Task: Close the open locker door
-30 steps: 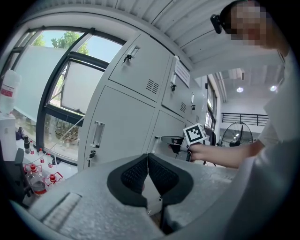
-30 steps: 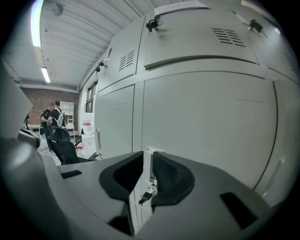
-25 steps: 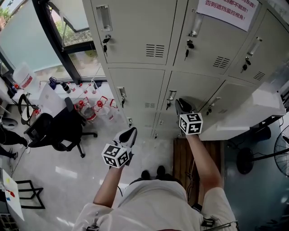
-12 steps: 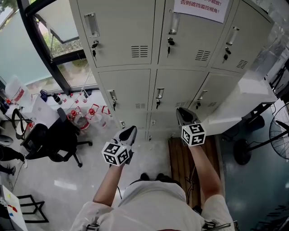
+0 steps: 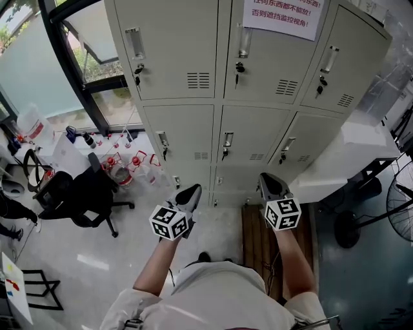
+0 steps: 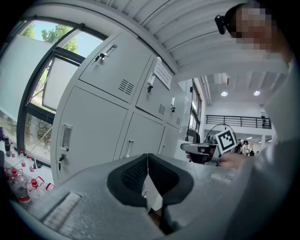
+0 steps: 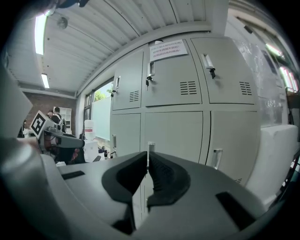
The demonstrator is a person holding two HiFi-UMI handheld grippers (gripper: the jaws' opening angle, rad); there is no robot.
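A bank of grey metal lockers (image 5: 248,77) stands in front of me, three columns wide, each door with a handle and a key. In the right gripper view the locker doors (image 7: 173,126) look flush, and I cannot pick out one that stands ajar. My left gripper (image 5: 191,189) is shut and empty, held low in front of the bottom row. The right gripper (image 5: 266,178) is also shut and empty, a short way off the bottom middle door (image 5: 248,138). From their own cameras, both the left gripper (image 6: 148,157) and the right gripper (image 7: 148,158) have their jaws pressed together.
A black office chair (image 5: 80,193) and several water bottles (image 5: 129,160) are at the left by the window. A white block (image 5: 352,158) juts out beside the lockers' right side, with a fan (image 5: 401,213) beyond it. A paper notice (image 5: 281,14) hangs on the top doors.
Both grippers have drawn back and down from the lockers. The right one has left the middle door's handle area. Both stay shut.
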